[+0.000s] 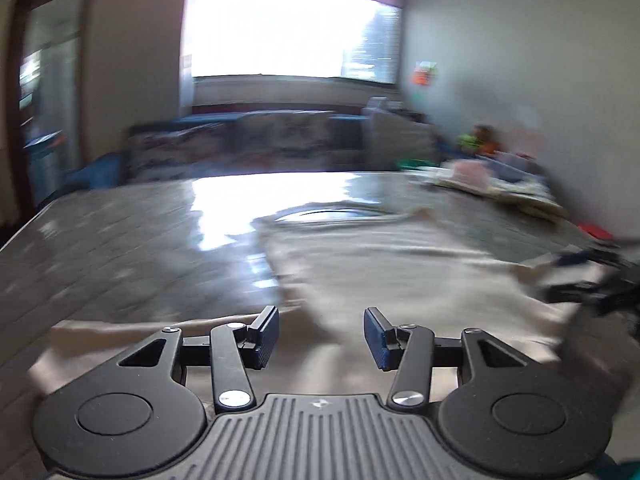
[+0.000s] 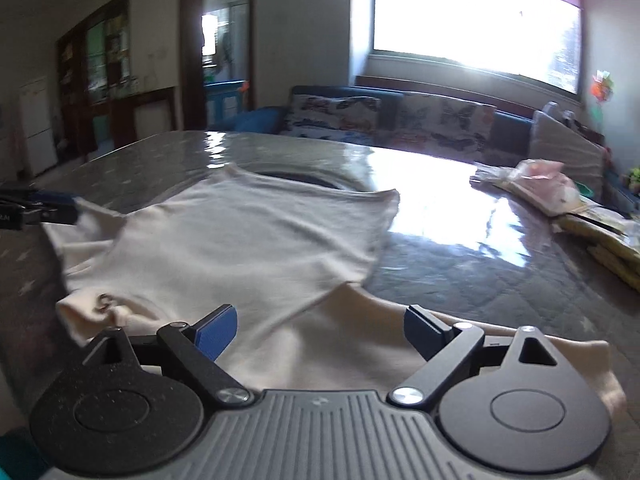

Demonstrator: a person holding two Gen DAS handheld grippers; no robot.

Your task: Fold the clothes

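A cream T-shirt [image 2: 248, 240] lies flat on the glossy table [image 2: 460, 240], its neckline pointing away toward the window, long axis running front to back. The left gripper [image 1: 320, 338] and right gripper [image 2: 320, 330] are both spread wide, gripping nothing.

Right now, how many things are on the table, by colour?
Cream: 1, the shirt spread flat.
Pink: 1, a bag at the far right edge.
Yellow: 1, a stack of flat things beside the bag, too blurry to name.
Total: 3.
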